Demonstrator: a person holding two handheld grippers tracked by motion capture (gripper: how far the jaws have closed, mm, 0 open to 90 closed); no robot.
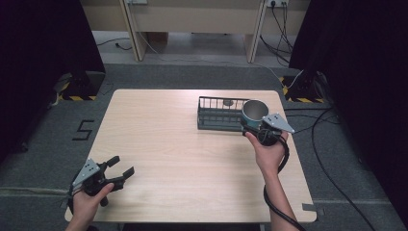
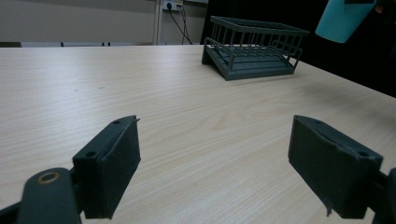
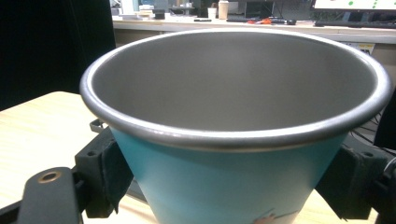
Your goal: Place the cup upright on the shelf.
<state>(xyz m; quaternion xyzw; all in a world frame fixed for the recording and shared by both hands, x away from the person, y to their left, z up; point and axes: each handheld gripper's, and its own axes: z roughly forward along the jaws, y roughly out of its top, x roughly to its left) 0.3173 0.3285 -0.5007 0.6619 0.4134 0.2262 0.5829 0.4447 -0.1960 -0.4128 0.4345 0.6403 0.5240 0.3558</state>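
Cup [image 3: 233,177] clamped in right tool [image 1: 254,126], seemingly above rack [image 1: 216,118].

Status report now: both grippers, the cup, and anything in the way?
Right gripper shut on teal cup, held above the table beside the dark rack. Left gripper open, empty, low over near table corner. Nothing in the way.

Black mark on floor [image 1: 82,130], possibly "5"; nothing else legible.
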